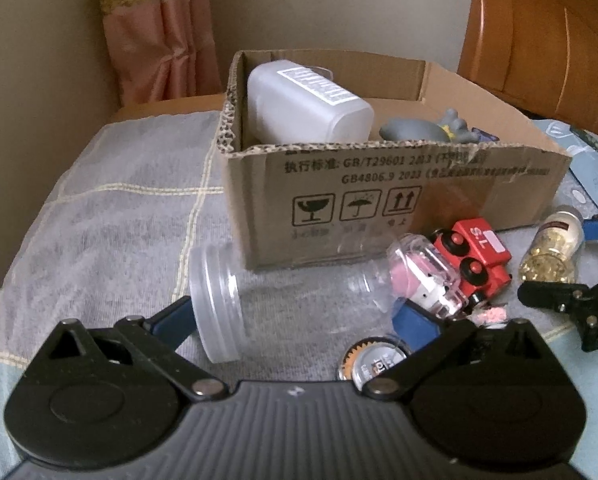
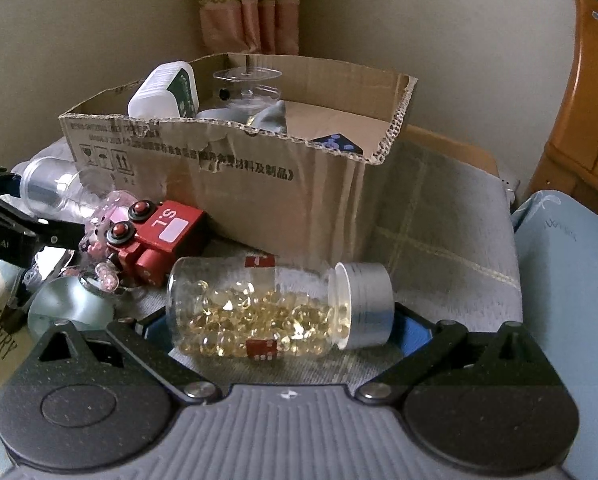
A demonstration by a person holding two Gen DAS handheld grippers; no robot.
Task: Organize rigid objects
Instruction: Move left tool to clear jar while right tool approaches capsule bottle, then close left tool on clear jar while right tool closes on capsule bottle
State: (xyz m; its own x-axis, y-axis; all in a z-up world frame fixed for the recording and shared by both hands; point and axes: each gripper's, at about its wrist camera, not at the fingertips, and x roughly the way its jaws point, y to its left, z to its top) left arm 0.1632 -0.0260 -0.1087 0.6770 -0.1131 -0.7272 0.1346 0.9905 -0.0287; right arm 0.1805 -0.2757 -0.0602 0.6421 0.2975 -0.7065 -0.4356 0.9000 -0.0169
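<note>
A cardboard box [image 1: 379, 200] stands on a grey cloth and holds a white plastic bottle [image 1: 307, 104] and a grey toy [image 1: 415, 130]. My left gripper [image 1: 295, 320] is open around a clear empty jar [image 1: 291, 300] that lies on its side before the box. My right gripper [image 2: 283, 320] is open around a capsule bottle [image 2: 275, 308] with a silver cap, lying on its side; that bottle also shows in the left wrist view [image 1: 555, 248]. A red toy train [image 1: 475, 256] lies between them, next to a small clear pink toy [image 1: 423, 276].
A round metal disc [image 1: 375, 360] lies by the left gripper's right finger. A wooden headboard [image 1: 539, 40] stands at the right, a pink curtain [image 1: 159, 32] behind. A blue pillow [image 2: 571, 280] lies right of the cloth. The box [image 2: 259, 184] also holds a clear plastic piece [image 2: 251, 84].
</note>
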